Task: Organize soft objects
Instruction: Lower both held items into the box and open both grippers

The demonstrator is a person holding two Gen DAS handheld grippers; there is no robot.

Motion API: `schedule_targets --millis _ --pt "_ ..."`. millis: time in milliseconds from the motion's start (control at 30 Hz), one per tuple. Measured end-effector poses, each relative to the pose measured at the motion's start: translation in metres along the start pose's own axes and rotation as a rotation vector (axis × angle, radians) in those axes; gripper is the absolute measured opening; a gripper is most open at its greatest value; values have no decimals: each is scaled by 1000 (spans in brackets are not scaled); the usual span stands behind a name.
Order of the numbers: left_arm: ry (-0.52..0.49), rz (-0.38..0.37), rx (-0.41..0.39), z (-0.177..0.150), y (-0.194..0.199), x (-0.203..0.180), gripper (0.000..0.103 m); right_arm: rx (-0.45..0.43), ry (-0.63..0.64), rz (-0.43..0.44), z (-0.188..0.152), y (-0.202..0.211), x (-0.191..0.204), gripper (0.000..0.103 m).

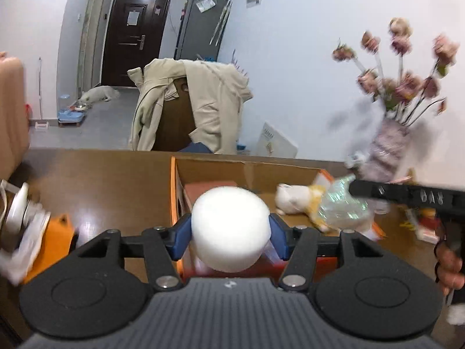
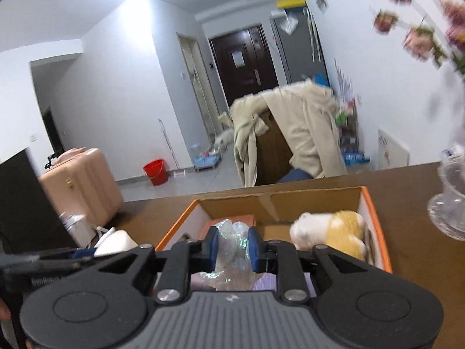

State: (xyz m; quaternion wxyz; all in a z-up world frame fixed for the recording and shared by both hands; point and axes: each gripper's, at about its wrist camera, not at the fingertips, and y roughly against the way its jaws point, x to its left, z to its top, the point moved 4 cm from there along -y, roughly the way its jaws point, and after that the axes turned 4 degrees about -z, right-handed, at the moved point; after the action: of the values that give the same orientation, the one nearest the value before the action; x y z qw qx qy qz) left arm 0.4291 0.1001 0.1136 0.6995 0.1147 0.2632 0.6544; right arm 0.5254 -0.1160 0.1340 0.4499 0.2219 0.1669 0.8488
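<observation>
My left gripper (image 1: 230, 234) is shut on a white foam cylinder (image 1: 229, 228), held over the near end of an orange-rimmed cardboard box (image 1: 173, 192). My right gripper (image 2: 232, 247) is shut on a crinkly iridescent plastic bag (image 2: 232, 250), held above the same box (image 2: 375, 212); the bag also shows in the left wrist view (image 1: 340, 203) at the end of the right tool. A white and yellow plush toy (image 2: 334, 229) lies in the box at its right side, also seen in the left wrist view (image 1: 296, 197). A pink item (image 1: 209, 189) lies at the box's far left.
The box sits on a brown table (image 1: 101, 183). A vase of pink flowers (image 1: 386, 151) stands at the right, with a clear glass (image 2: 450, 203) near it. White items and an orange object (image 1: 55, 232) lie at the table's left. A chair with a beige coat (image 1: 200, 101) stands behind.
</observation>
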Motion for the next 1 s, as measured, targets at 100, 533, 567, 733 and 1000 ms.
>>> schedule_targets --millis 100,533,567,733,1000 --pt "-47 43 68 10 -49 4 57 71 -62 -54 23 -67 -17 23" --pt "-59 39 91 9 -90 23 76 95 -53 -129 30 -163 -30 50" --pt "-60 49 79 13 -86 21 77 85 -48 -134 33 -155 -29 50" --pt "-64 63 27 24 -38 16 79 18 13 -127 52 -88 -17 54" --pt "-69 62 -90 12 80 -7 83 -96 155 -132 45 61 14 68"
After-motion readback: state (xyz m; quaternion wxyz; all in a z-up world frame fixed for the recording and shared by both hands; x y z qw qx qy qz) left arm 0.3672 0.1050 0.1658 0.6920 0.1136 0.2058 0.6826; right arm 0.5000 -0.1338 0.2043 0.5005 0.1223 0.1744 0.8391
